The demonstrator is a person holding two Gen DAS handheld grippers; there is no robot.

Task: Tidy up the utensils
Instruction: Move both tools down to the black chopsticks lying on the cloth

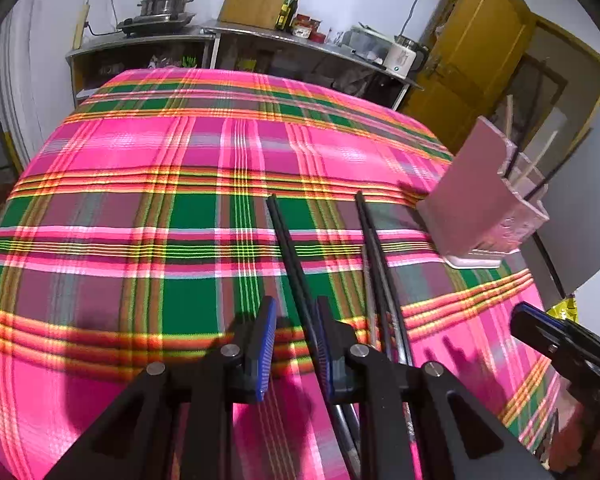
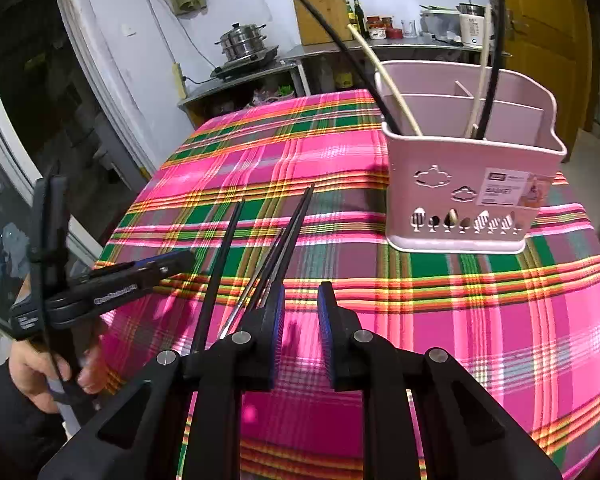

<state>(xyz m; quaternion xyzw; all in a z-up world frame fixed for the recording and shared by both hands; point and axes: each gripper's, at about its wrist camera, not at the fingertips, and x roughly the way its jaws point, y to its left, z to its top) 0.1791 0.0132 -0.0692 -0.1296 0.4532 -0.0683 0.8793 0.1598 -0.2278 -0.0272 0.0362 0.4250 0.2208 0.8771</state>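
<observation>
Several slim black chopsticks (image 2: 224,256) lie on plaid cloth (image 2: 480,320); both tools' jaws spread, empty.

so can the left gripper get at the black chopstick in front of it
Probably yes. The left gripper is open, and the black chopstick lies flat on the cloth, running up between its fingers. Nothing covers it; the other chopsticks lie apart to the right.

left wrist: low, forward-down | right wrist: same | shared: plaid tablecloth (image 1: 140,168)
</observation>
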